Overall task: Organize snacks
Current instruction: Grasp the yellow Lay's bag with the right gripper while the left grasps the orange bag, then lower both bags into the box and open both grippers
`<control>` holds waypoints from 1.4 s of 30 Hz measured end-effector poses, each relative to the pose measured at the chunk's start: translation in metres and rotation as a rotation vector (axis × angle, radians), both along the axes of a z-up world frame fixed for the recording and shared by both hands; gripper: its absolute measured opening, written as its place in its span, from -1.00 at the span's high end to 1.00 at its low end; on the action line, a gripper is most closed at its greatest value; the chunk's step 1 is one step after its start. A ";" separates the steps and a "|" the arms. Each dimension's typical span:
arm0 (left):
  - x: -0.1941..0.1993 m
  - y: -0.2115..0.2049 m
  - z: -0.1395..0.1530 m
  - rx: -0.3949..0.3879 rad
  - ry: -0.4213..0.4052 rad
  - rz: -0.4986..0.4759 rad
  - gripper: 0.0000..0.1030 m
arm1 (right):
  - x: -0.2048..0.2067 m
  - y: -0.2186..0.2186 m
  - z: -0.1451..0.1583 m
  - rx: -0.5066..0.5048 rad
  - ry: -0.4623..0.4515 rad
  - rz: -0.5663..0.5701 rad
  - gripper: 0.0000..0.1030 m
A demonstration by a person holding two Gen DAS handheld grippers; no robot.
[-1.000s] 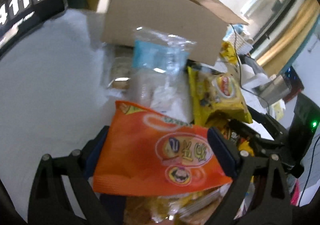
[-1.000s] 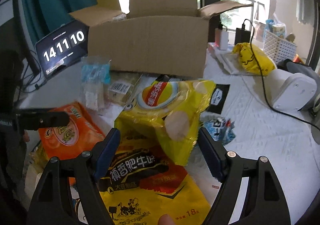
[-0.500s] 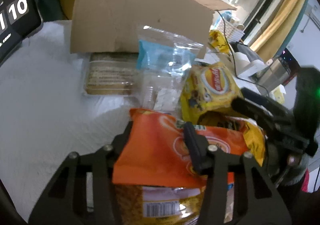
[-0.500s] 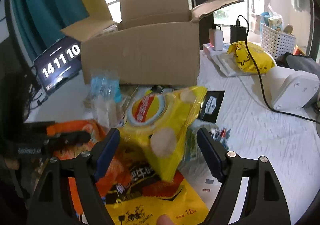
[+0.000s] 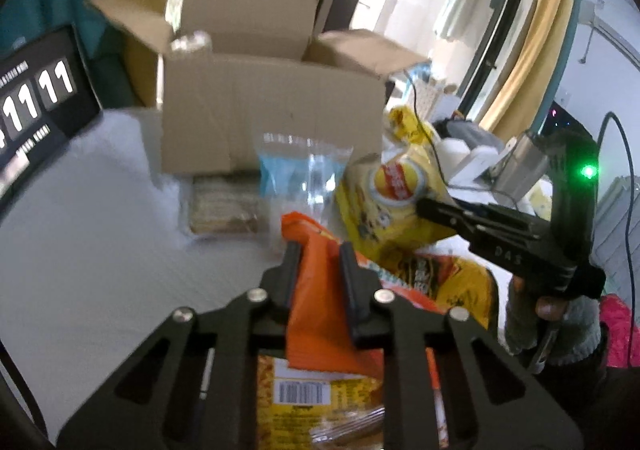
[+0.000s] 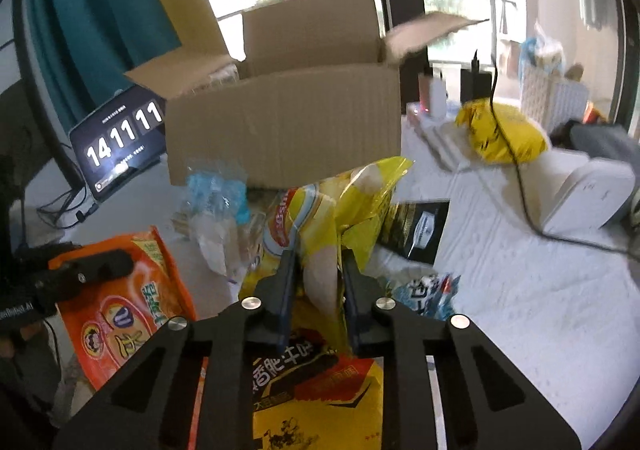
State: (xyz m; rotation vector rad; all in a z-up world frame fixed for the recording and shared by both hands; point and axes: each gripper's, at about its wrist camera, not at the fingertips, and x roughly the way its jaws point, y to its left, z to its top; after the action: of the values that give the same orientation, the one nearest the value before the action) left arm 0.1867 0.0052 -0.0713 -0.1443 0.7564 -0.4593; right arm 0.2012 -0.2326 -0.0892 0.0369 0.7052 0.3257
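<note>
My left gripper [image 5: 318, 250] is shut on an orange snack bag [image 5: 320, 302] and holds it above the table; the bag also shows in the right wrist view [image 6: 120, 314]. My right gripper [image 6: 318, 250] is shut on a yellow chip bag [image 6: 324, 218] and lifts it; the bag also shows in the left wrist view [image 5: 392, 202]. An open cardboard box [image 6: 288, 130] stands behind the snack pile, also in the left wrist view [image 5: 272, 110]. A yellow and red bag [image 6: 316, 386] lies below my right gripper.
A clear bag with a blue label [image 5: 304, 174] and a flat packet of crackers [image 5: 224, 206] lie in front of the box. A digital clock [image 6: 120, 138] stands at left. A white device [image 6: 588, 194], a cable and a white basket [image 6: 556, 90] sit at right.
Both grippers closed on their bags and lifted them. The orange bag and the yellow chip bag have risen off the pile toward the box.
</note>
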 end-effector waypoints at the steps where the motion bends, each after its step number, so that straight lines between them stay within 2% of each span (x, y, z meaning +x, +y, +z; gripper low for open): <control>1: -0.002 0.003 0.005 0.000 -0.018 0.006 0.64 | -0.003 0.000 0.005 -0.005 -0.014 0.001 0.57; 6: -0.003 0.006 0.029 0.009 -0.093 0.033 0.75 | -0.015 -0.001 0.032 -0.025 -0.099 0.000 0.58; 15: -0.001 0.017 0.067 0.034 -0.216 0.080 0.78 | -0.017 -0.003 0.073 -0.046 -0.207 0.013 0.58; 25: 0.010 0.020 0.113 0.057 -0.357 0.109 0.78 | 0.001 0.000 0.108 -0.066 -0.293 0.024 0.58; 30: 0.023 0.025 0.135 0.042 -0.414 0.128 0.78 | 0.010 0.002 0.123 -0.079 -0.331 0.031 0.58; 42: 0.066 0.025 0.159 0.071 -0.552 0.226 0.78 | 0.048 0.007 0.152 -0.090 -0.406 0.024 0.58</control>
State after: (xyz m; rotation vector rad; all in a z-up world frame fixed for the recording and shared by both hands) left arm 0.2527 0.0302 0.0880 -0.0313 0.2091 -0.2373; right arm 0.2495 -0.2254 0.0627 -0.1207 0.3169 0.3118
